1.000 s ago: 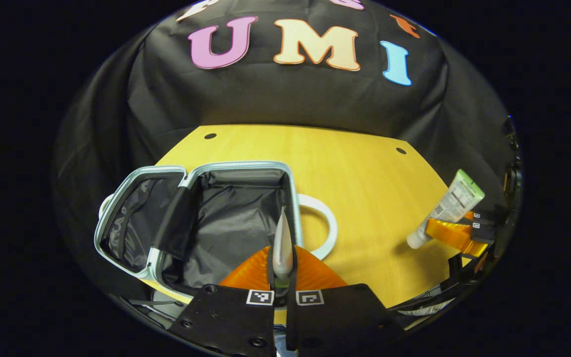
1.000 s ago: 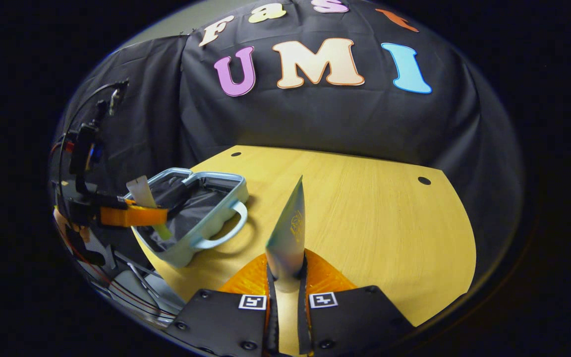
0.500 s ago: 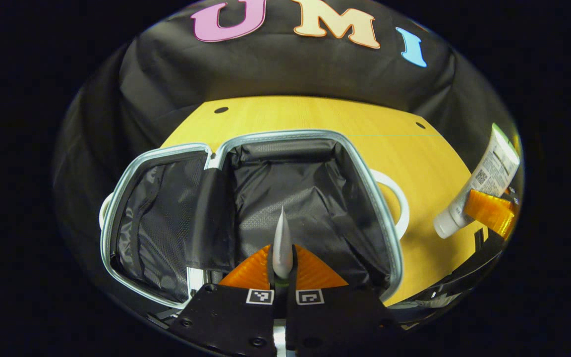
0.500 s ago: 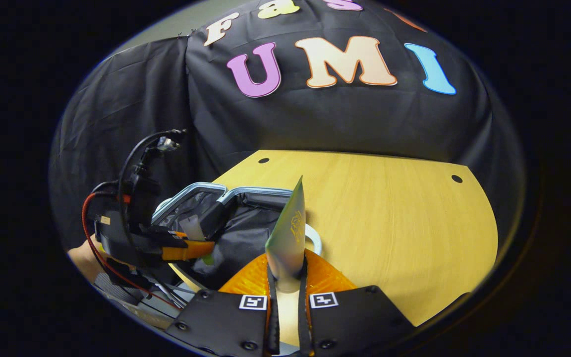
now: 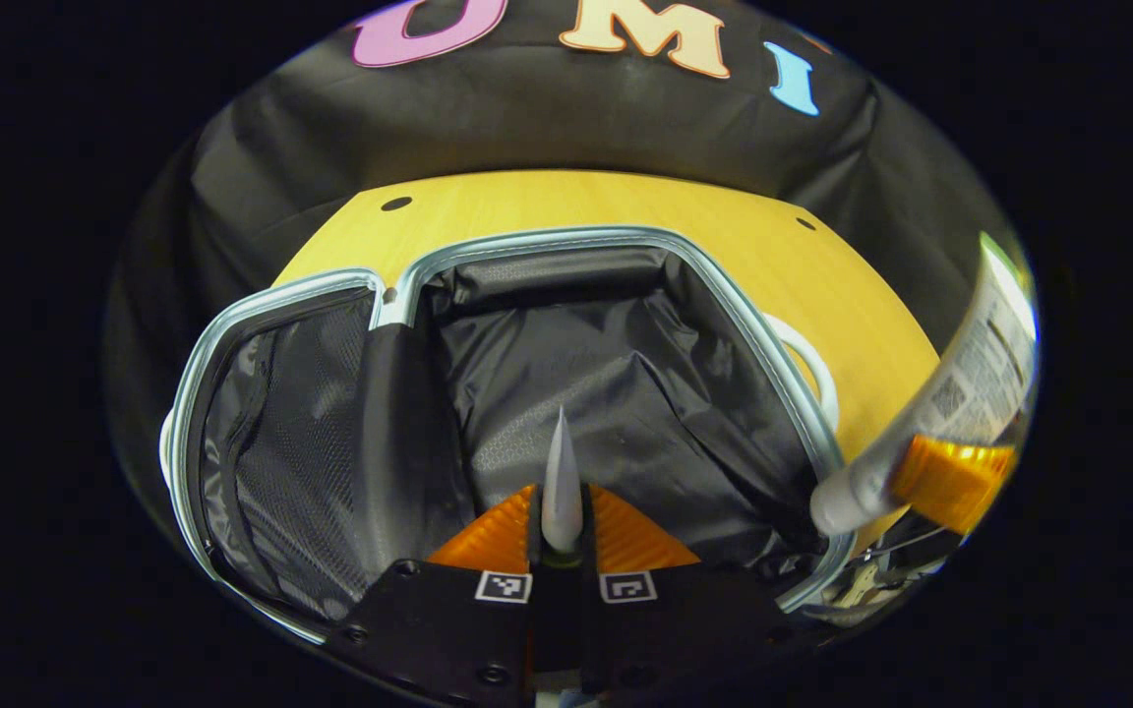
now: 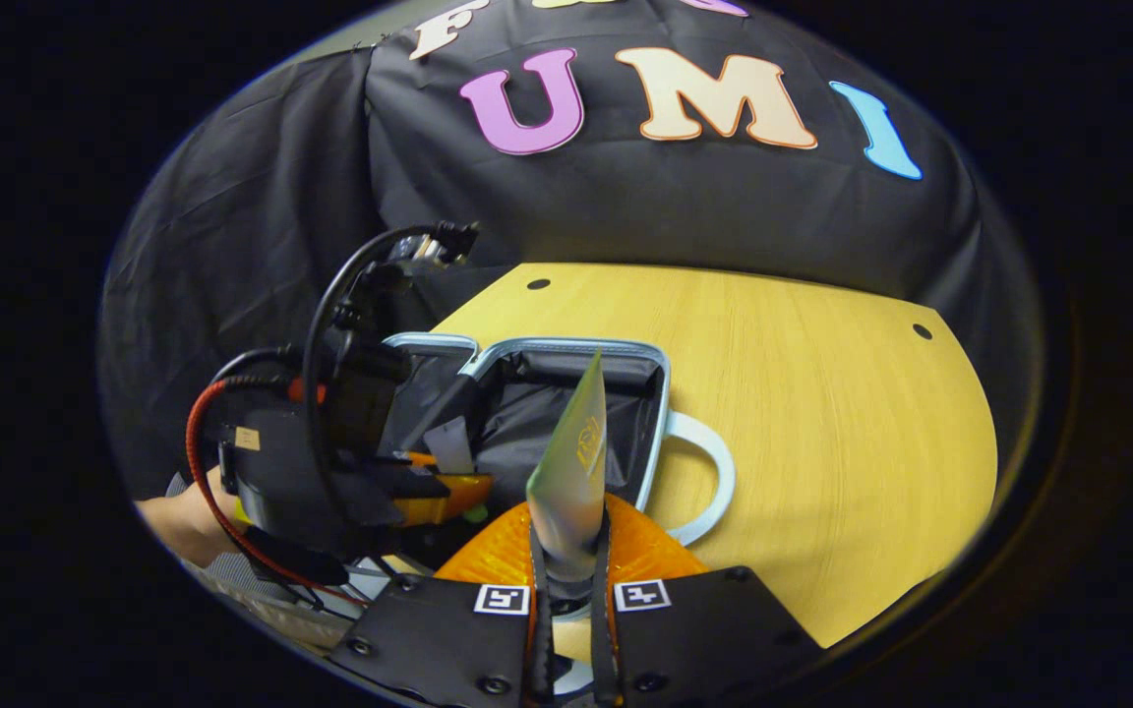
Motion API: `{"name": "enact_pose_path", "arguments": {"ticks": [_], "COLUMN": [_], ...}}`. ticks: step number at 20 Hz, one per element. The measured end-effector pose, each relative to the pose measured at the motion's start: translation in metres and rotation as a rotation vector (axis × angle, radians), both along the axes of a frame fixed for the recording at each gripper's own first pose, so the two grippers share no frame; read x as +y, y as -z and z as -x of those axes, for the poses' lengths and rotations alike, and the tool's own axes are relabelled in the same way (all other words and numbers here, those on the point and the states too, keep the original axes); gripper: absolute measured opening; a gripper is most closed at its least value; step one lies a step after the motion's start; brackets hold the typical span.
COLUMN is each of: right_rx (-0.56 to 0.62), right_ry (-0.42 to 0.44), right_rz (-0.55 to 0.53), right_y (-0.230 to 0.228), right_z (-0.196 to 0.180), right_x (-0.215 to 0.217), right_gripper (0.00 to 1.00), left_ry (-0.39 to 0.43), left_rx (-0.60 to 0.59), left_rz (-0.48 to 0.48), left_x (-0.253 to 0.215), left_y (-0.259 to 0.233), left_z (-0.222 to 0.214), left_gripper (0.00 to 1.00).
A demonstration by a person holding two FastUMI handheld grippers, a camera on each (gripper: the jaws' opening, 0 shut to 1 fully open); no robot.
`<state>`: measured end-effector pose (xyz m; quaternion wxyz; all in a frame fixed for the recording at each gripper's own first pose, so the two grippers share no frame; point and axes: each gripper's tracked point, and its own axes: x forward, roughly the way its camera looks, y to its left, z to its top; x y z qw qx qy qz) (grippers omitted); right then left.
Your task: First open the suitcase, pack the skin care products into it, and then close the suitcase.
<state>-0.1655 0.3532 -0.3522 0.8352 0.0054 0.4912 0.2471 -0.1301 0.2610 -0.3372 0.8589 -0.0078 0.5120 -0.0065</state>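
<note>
In the left gripper view, the open suitcase [image 5: 488,393] is lying flat on the yellow table [image 5: 626,202], its pale rim curving round two dark-lined halves: a mesh-lined half [image 5: 271,452] at the left and a deeper fabric-lined half [image 5: 616,393] at the middle. The left gripper [image 5: 561,511] is hanging over the deeper half with its fingers drawn nearly together, pinching a slim grey-white tube [image 5: 560,482] that is pointing up and forward between them. The suitcase's white handle [image 5: 807,364] is sticking out past the right rim onto bare table. At the far right, the right gripper [image 5: 950,482] is closing on a white tube with a green end [image 5: 970,393], whose cap is reaching just over the suitcase's right rim.

In the right gripper view, the left gripper [image 6: 429,487], with its cables and the hand [image 6: 188,521] holding it, is hovering over the near-left part of the suitcase [image 6: 566,393]. The right gripper [image 6: 568,551] is clamping its tube [image 6: 571,462] between nearly closed fingers, the tube standing upright in front of the open case. To the right, a wide stretch of table [image 6: 822,413] is lying bare up to its far and right edges
</note>
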Motion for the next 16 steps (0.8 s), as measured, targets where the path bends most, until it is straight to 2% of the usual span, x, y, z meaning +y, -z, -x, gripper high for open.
{"name": "enact_pose_path", "arguments": {"ticks": [2,3,6,7,12,16], "right_rx": [0.009,0.028,0.089,0.109,0.234,0.225], "right_ry": [-0.020,-0.022,-0.036,-0.041,-0.019,-0.002], "right_rz": [0.006,0.010,0.023,0.036,0.062,0.088], "right_y": [0.002,0.007,0.019,0.024,0.045,0.059], "right_z": [0.003,0.005,0.015,0.017,0.026,0.015], "right_x": [0.005,0.008,0.016,0.018,0.021,0.028], "right_gripper": [0.17,0.17,0.17,0.17,0.17,0.24], "left_ry": [-0.052,-0.060,-0.068,-0.071,-0.126,-0.213], "left_rx": [-0.026,-0.036,-0.091,-0.110,-0.164,-0.195], "left_rz": [0.066,0.096,0.099,0.095,0.066,0.046], "left_x": [-0.002,-0.006,0.004,0.009,0.047,0.095], "left_y": [-0.005,-0.012,-0.034,-0.039,-0.061,-0.078], "left_z": [-0.007,-0.007,-0.011,-0.015,-0.017,-0.015], "left_gripper": [0.23,0.37,0.81,0.78,0.78,0.81]}}
